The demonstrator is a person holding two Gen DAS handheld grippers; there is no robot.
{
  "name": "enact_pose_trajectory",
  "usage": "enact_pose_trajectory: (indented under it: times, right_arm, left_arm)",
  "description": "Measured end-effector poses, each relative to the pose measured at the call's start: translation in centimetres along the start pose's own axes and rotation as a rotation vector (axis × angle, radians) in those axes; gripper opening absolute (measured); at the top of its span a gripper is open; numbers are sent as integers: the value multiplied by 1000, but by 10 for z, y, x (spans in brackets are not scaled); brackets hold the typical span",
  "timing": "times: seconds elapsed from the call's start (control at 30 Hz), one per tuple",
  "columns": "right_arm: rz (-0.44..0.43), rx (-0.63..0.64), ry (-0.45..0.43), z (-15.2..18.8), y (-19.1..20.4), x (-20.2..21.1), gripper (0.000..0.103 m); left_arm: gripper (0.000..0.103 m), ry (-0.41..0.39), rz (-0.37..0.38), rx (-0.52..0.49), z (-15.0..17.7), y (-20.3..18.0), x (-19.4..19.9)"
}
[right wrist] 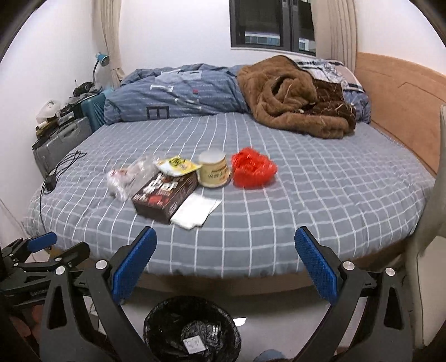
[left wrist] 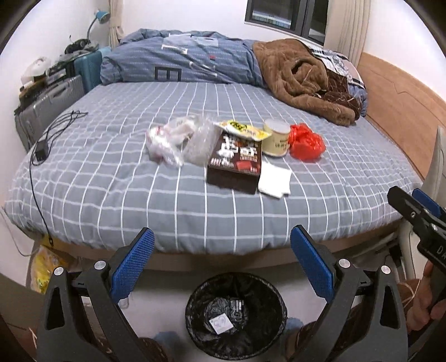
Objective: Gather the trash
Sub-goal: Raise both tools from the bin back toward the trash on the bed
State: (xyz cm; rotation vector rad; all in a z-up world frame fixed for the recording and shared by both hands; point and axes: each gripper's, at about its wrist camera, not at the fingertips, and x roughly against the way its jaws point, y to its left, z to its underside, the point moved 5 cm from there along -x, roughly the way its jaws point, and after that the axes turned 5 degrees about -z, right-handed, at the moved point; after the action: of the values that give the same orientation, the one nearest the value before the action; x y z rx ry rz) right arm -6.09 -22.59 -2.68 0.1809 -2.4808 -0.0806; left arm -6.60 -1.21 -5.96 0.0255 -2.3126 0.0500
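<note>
Both our grippers, left [left wrist: 221,261] and right [right wrist: 225,263], gape wide and empty above the bin [left wrist: 237,314]. The box [left wrist: 235,163] lies past the bin on the bed [left wrist: 111,195], long axis pointing away, napkin [left wrist: 274,179] touching its right side. Right seems nearer; open sheet fronts the box

White walls enclose a bed [right wrist: 251,222] with a grey checked sheet. At twelve o'clock a dark window [right wrist: 273,25] sits between pale curtains; a wooden headboard [right wrist: 398,103] runs at three o'clock, and suitcases [left wrist: 53,103] under a blue lamp [left wrist: 101,16] stand at ten o'clock.
</note>
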Motion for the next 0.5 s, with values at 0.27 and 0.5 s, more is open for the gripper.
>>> enact_pose_trajectory:
  times: [0.27, 0.5]
  right_arm:
    - [26, -12, -16, -23, -22, -28, 96]
    - [36, -34, 23, -21, -40, -64, 96]
  left_arm:
    - [96, -2, -4, -28, -25, -10, -29]
    - [96, 36, 2, -57, -34, -27, -73]
